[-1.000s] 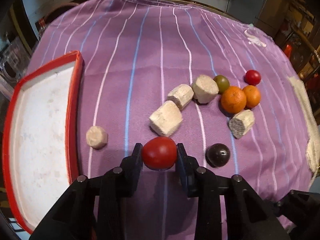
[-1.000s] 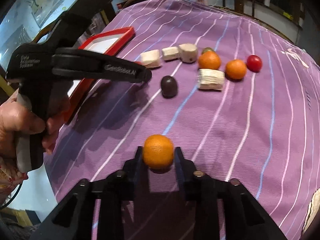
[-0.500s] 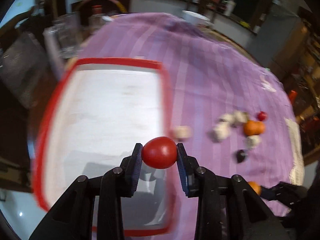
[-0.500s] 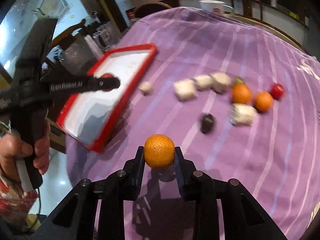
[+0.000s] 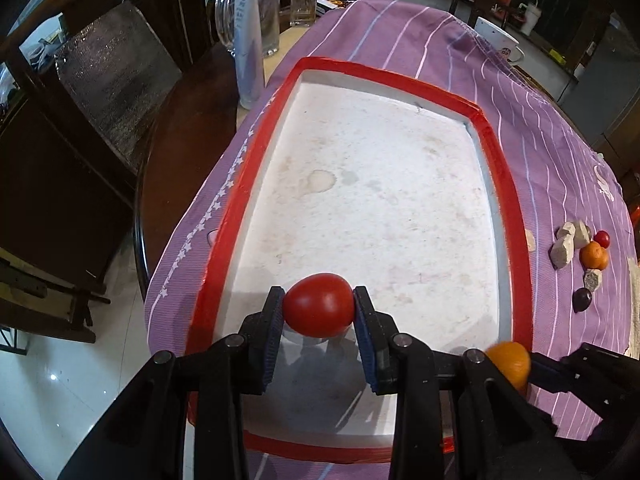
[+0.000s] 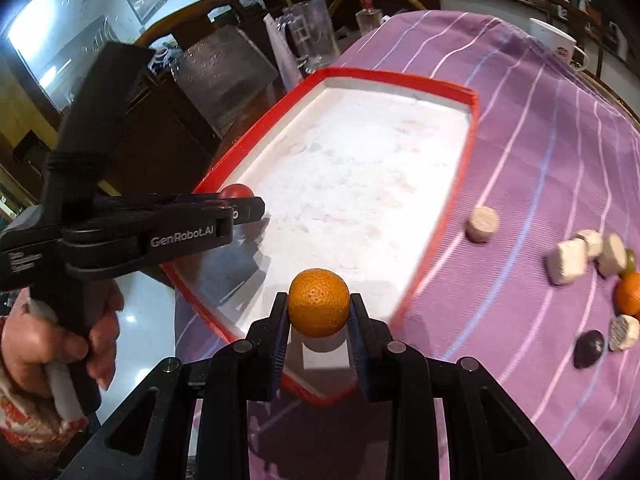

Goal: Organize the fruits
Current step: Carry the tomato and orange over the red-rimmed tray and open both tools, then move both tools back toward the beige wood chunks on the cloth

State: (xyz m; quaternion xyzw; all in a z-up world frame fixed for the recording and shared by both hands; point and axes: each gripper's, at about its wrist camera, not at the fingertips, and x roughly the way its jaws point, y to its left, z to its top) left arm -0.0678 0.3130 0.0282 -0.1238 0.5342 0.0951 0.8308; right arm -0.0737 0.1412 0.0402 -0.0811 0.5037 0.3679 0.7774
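Fruits ride in both my tools: my left hand-held gripper (image 5: 319, 311) pinches a red tomato (image 5: 319, 305) over the near end of the red-rimmed tray (image 5: 496, 168), while my right hand-held gripper (image 6: 319, 309) clamps an orange (image 6: 319, 302) above the tray's near corner. Neither fruit touches the white tray floor yet. Farther out on the purple striped cloth (image 6: 520, 160) covering the worktop wait more oranges (image 5: 594, 255), a small red fruit (image 5: 601, 238), a dark plum (image 6: 588, 347) and several pale chunks (image 6: 566, 261). Both fruits are round, so I judge that released from this height they may roll, knock together, or bounce against the low rim. My two tools also sit near each other and could clash.
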